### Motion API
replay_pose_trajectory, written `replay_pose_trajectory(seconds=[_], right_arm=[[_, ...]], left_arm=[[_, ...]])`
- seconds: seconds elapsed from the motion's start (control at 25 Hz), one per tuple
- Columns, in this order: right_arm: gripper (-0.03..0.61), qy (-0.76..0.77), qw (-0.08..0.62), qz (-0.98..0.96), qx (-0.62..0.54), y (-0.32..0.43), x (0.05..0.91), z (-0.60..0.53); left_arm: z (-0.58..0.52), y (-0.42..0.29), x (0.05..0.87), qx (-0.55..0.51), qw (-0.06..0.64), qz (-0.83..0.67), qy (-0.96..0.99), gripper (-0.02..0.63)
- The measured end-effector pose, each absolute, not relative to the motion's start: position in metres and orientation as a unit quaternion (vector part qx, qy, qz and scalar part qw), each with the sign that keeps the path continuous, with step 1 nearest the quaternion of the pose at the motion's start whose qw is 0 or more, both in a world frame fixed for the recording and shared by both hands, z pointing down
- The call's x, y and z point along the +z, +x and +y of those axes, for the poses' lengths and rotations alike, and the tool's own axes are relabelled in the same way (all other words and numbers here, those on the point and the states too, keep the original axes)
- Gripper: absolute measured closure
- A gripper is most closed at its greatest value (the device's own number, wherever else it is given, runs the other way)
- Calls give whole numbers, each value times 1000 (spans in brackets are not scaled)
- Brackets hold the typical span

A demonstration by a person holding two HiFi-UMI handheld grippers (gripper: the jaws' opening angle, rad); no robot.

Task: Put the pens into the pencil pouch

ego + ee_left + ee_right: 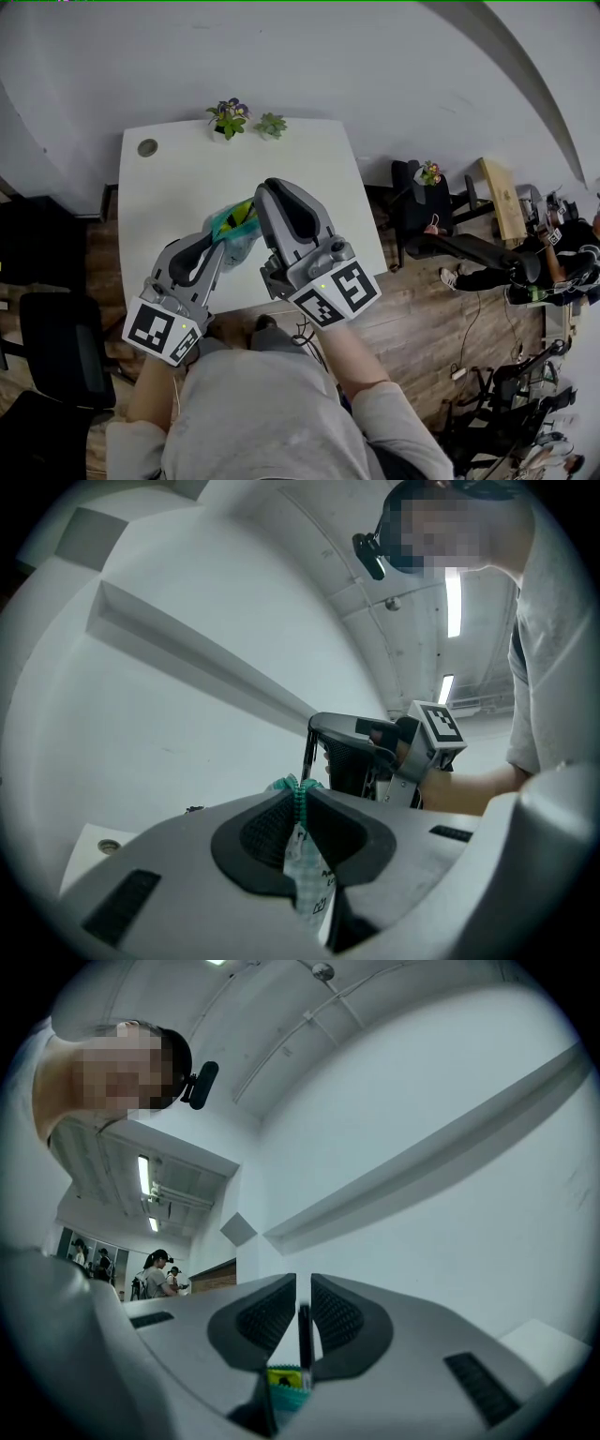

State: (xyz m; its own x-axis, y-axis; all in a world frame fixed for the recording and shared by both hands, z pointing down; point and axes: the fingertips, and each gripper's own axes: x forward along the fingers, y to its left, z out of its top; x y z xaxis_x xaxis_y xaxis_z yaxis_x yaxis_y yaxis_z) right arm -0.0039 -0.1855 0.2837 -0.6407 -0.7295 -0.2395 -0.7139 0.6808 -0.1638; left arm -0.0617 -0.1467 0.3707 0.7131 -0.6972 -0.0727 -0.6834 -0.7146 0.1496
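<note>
Over the white table [178, 187] hangs a teal see-through pencil pouch [234, 225] with something yellow inside. My left gripper [217, 246] is shut on its zipper edge, and the teal zipper [298, 808] shows pinched between the pads in the left gripper view. My right gripper [262, 192] is shut on a dark pen [303, 1335] held upright. The left gripper view shows that pen [307, 757] pointing down from the right gripper [323, 738] at the pouch's top. In the right gripper view the pouch [286, 1379] sits just below the jaws.
Two small potted plants [230, 117] [271, 124] stand at the table's far edge, with a round cable hole [147, 147] at the far left corner. Black chairs [56, 356] are on the left. An office chair [441, 234] and a seated person [562, 258] are on the right.
</note>
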Motion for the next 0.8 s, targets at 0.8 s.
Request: replay_pose_trajectory(seconds=[0.8], right_arm=[[535, -450, 41, 892, 10, 12, 307, -195]], left_arm=[[-150, -67, 364, -55, 47, -410, 909, 555]])
